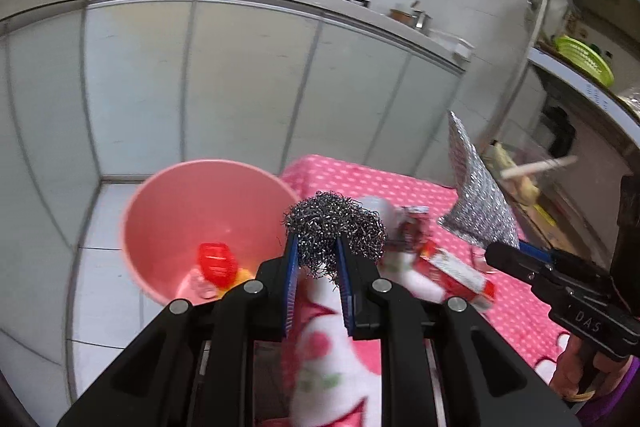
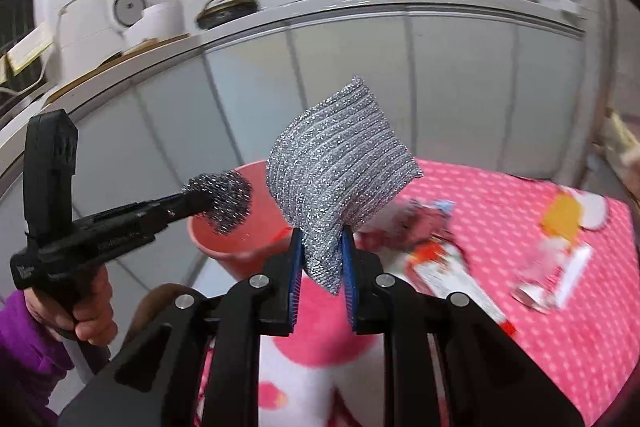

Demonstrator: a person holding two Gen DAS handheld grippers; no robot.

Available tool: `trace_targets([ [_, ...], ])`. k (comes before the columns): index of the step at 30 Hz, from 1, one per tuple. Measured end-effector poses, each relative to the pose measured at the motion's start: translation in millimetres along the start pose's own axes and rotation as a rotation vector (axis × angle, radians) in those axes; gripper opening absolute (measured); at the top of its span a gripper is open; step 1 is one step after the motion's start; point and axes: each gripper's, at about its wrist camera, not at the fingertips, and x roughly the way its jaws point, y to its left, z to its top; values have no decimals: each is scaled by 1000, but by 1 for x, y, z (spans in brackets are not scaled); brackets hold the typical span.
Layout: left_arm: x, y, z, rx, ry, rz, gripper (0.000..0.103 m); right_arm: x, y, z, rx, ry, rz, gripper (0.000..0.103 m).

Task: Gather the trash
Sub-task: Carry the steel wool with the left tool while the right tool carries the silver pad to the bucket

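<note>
Left wrist view: the left tongs (image 1: 318, 261) are clamped narrowly on a steel wool ball (image 1: 335, 227), a springy tangle of dark grey wire curls that bulges above the blue pads (image 1: 291, 279). It hangs over the edge of the worktop (image 1: 360, 183), which is covered with a pink cloth dotted white, just beside the rim of a smooth round pink bucket (image 1: 160, 211) standing on the white tiled floor. Inside the bucket lies a red ribbed plastic piece (image 1: 216, 261). A red and white carton (image 1: 456, 273) lies on the cloth to the right.

From the right wrist camera, the right tongs (image 2: 322, 265) grip the lower corner of a glittery silver scouring pad (image 2: 340, 167), a soft knitted pillow shape with ribbed rows, raised above the cloth with its upper corner pointing up. The left tongs reach in level from the left, held pistol-style by a hand (image 2: 86, 311) in a purple sleeve, with the steel wool ball above the bucket's near rim.
</note>
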Motion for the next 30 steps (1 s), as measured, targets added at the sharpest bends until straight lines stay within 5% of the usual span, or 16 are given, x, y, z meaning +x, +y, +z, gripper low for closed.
trace_targets([
  [16, 40, 76, -1, -110, 64, 153, 18, 118, 45, 22, -37, 178, 167, 19],
  [30, 74, 102, -15, -165, 153, 213, 19, 167, 47, 9, -43, 271, 127, 19],
])
